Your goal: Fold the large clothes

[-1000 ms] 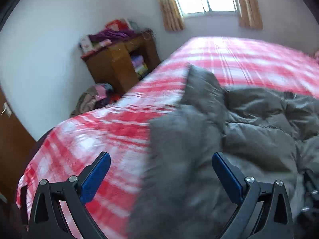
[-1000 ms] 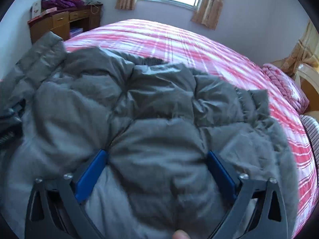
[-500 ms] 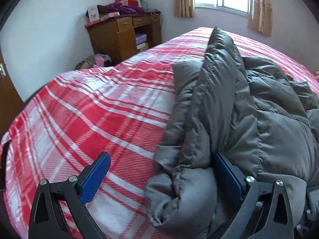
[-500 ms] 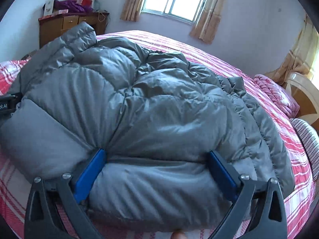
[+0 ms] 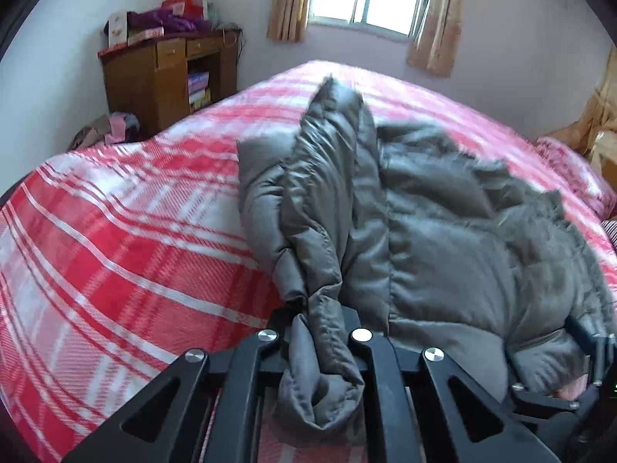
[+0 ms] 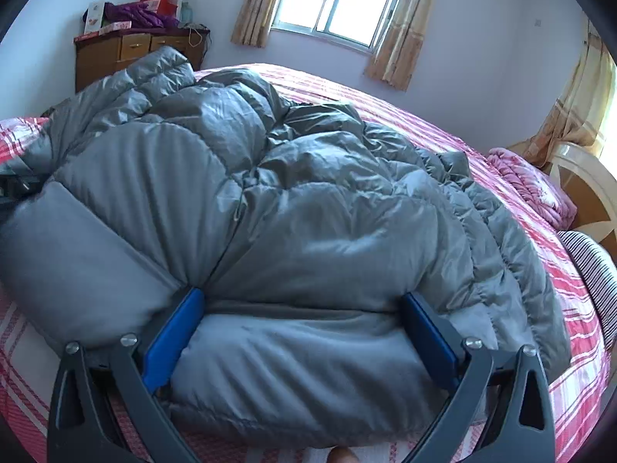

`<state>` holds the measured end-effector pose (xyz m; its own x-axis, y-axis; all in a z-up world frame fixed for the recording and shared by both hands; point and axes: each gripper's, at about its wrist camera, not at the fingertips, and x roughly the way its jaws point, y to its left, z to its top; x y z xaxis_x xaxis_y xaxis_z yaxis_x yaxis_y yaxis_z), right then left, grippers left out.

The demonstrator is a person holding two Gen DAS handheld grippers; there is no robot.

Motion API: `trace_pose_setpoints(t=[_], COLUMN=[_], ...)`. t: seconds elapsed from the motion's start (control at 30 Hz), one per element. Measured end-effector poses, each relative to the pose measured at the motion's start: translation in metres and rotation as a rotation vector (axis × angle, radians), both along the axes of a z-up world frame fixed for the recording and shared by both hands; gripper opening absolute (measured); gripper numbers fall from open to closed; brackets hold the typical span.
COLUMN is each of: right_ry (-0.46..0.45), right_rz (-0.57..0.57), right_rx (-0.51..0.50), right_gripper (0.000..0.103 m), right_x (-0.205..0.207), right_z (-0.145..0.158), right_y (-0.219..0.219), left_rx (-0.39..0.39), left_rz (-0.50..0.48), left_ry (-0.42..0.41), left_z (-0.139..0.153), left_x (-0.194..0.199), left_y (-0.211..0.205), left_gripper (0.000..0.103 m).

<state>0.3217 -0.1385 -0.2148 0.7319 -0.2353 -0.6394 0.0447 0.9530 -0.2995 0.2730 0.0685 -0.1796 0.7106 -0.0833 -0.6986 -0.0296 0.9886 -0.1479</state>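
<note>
Grey puffer jacket (image 6: 308, 208) bunched on bed; L gripper (image 5: 320, 332) just clamped sleeve fold, R gripper (image 6: 304, 332) jaws wide, astride hem.

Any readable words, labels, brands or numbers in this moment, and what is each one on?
None can be read.
White box on the desk: print too small.
Red box on the desk: print blurred.
Books in the desk shelf: too small.
Jacket and bedspread: no text visible.

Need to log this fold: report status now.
Left hand-held gripper just closed, pinching jacket edge. Right hand-held gripper open, straddling jacket hem. Jacket bunched on plaid bed. Nothing in the way.
</note>
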Motion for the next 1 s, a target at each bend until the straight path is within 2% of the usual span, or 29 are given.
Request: trace_pose_setpoints(t=[0.07,0.17,0.23,0.37,0.43,0.5,0.6,0.67,0.73,0.87,1.0], right_ry=[0.01,0.005,-0.001,-0.014,-0.012,0.001,0.039,0.011,-0.055,-0.133,-0.133], right_rz=[-0.007,-0.011,-0.01,0.028,0.057,0.115,0.195,0.227,0.21,0.04,-0.157], right_rx=[-0.019,-0.048,-0.069,-0.098,-0.079,-0.023,0.104,0.172,0.175,0.181,0.211], right_gripper=[0.103,0.096,0.09,0.088,0.088,0.089,0.098,0.102,0.103,0.103,0.103], right_x=[0.001,-0.002,-0.005,-0.007,-0.006,-0.008,-0.016,-0.03,-0.046,-0.061,-0.068], right_z=[0.0,-0.001,-0.004,-0.014,-0.018,-0.014,0.004,0.021,0.04,0.061,0.052], right_y=[0.001,0.005,0.012,0.032,0.037,0.042,0.02,0.006,-0.019,-0.107,-0.194], left_rx=[-0.031,-0.079,-0.079,-0.091,-0.087,-0.047,0.0,0.037,0.076,0.179,0.261], left_rz=[-0.012,-0.031,-0.025,0.022,0.046,0.062,0.05,0.021,-0.006,-0.113,-0.237], left_ry=[-0.033,-0.045,-0.052,-0.081,-0.094,-0.11,-0.143,-0.176,-0.206,-0.286,-0.334], left_z=[0.013,0.025,0.031,0.049,0.058,0.073,0.097,0.114,0.127,0.15,0.148], left_x=[-0.01,-0.02,-0.027,-0.046,-0.049,-0.052,-0.052,-0.048,-0.047,-0.033,-0.014], left_y=[0.01,0.027,0.032,0.053,0.064,0.072,0.069,0.053,0.033,-0.042,-0.122], left_gripper=[0.007,0.007,0.007,0.006,0.006,0.006,0.006,0.006,0.006,0.006,0.006])
